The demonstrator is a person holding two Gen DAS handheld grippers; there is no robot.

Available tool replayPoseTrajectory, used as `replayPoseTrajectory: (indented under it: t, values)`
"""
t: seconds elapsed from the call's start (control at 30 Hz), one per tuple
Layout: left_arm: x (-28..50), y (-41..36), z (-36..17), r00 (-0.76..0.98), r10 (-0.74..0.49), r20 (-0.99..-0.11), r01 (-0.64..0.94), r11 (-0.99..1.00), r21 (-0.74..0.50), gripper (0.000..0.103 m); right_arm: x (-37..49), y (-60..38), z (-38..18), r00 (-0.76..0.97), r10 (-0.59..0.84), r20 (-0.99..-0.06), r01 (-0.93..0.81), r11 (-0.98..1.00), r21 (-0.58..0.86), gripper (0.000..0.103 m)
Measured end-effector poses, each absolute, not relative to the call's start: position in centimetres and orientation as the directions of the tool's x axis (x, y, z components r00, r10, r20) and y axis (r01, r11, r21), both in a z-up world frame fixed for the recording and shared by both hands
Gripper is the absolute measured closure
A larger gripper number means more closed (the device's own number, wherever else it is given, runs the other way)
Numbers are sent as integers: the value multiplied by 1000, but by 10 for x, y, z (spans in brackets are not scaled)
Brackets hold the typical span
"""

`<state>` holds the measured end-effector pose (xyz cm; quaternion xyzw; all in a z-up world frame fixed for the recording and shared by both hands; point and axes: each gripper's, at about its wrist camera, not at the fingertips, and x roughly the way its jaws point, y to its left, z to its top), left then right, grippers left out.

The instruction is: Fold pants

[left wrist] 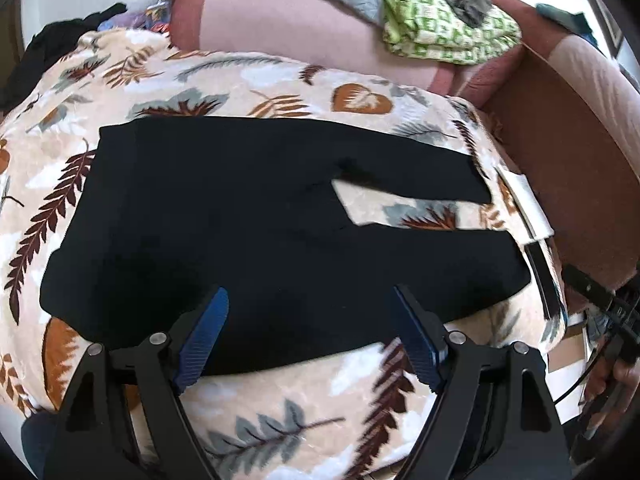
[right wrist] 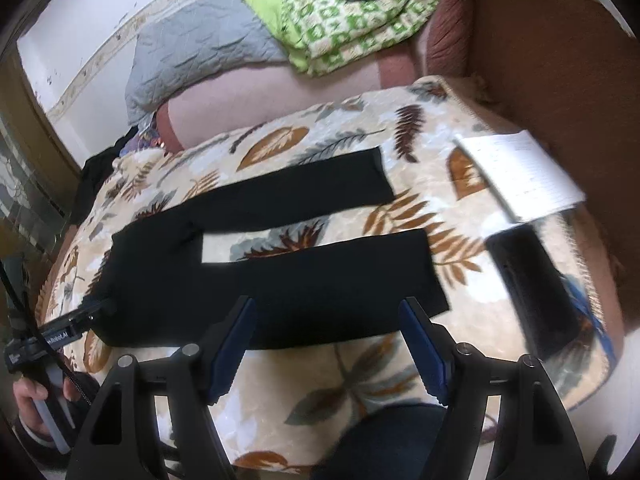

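Black pants [left wrist: 224, 216] lie flat on a leaf-print blanket [left wrist: 248, 80], legs apart. Left tongs [left wrist: 310, 340] and right tongs [right wrist: 326, 354] gape, holding nothing.

Your right gripper [right wrist: 326, 346] hangs with its blue fingers [right wrist: 230, 350] spread wide apart above the near edge of the black pants [right wrist: 224, 280], which lie flat on the leaf-print blanket [right wrist: 304, 380] with both legs stretched toward the right and a strip of blanket showing between them. At the far left your left gripper [right wrist: 98, 310] reaches the waist end of the pants, though you cannot tell whether it is clamped on the cloth. A white notebook [right wrist: 520, 172] and a black phone [right wrist: 532, 284] lie on the blanket to the right, apart from the leg ends, and a green patterned quilt [right wrist: 352, 24] is heaped on the couch behind.
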<state>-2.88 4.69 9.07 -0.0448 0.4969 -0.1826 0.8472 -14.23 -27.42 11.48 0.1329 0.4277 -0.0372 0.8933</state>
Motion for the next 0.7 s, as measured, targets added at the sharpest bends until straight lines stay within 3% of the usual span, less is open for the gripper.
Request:
replayPoseTrajectory:
  t: [0.13,0.23,0.47,0.7]
  values:
    - [-2,63,92,461,-362,-811,258,928,-268,21,-106,-265,106,642,106,-759,84,975,207,27]
    - [24,72,94,493,-323,-808,284,937,-202,21,-71,-257,99,641,177,-747,-5,974,226,25]
    - [93,95,93,505,-262,-822,375,925,-65,20,26,-234,90,636,196,-747,-176,979,107,24]
    - [162,97,64,421,-268,-866,513,858,-16,19,101,-202,61,582,193,-790,-343,939,-23,20]
